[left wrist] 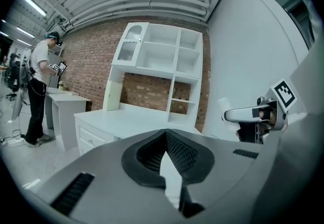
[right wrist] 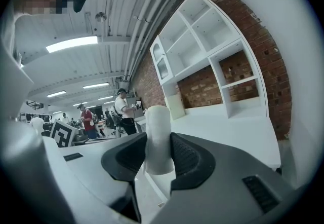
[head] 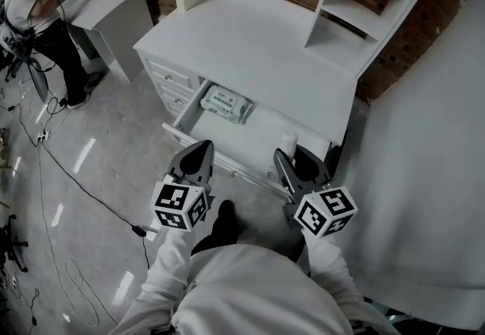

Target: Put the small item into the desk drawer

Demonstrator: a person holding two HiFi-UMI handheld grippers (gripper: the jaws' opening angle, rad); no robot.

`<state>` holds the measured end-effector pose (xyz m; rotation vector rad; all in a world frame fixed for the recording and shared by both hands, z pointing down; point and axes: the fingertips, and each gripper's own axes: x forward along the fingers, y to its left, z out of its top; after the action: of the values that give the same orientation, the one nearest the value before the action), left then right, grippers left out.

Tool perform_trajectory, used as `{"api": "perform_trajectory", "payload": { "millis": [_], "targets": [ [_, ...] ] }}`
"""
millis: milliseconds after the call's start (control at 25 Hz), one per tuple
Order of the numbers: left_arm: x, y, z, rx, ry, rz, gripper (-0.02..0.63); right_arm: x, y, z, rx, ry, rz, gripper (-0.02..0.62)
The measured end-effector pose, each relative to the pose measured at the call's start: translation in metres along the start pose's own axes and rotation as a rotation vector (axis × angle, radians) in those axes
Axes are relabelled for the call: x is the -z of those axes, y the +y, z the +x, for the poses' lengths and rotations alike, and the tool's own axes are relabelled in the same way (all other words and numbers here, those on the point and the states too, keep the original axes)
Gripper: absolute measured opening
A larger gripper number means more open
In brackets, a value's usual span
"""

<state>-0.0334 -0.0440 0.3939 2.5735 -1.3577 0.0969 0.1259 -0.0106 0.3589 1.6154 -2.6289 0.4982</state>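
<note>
Right gripper view: right tongs [right wrist: 161,153] are partway closed on the small item [right wrist: 158,139], a white cylinder upright between the pads. Left gripper view: left tongs [left wrist: 166,142] closed, tips meeting, nothing in them. Head view: the drawer [head: 261,133] of the white bench [head: 250,45] is open, with a wipes pack [head: 226,104] at its back left. The item hangs over the drawer's right part; height above its floor unclear. Suggest lowering it onto bare floor clear of the pack and releasing low so it doesn't topple or roll. Keep the left tongs off the drawer front.
</note>
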Motion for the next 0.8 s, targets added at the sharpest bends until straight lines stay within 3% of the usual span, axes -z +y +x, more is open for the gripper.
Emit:
{"api": "perform_trajectory", "payload": {
  "millis": [440, 800],
  "targets": [
    [-0.01, 0.073, 0.037, -0.012, 0.01, -0.024, 0.017, -0.012, -0.007, 0.077, 0.018, 0.014, -0.011, 0.161],
    [-0.02, 0.1, 0.066, 0.025, 0.006, -0.021, 0.017, -0.017, -0.012, 0.109, 0.047, 0.003, -0.016, 0.161]
  ]
}}
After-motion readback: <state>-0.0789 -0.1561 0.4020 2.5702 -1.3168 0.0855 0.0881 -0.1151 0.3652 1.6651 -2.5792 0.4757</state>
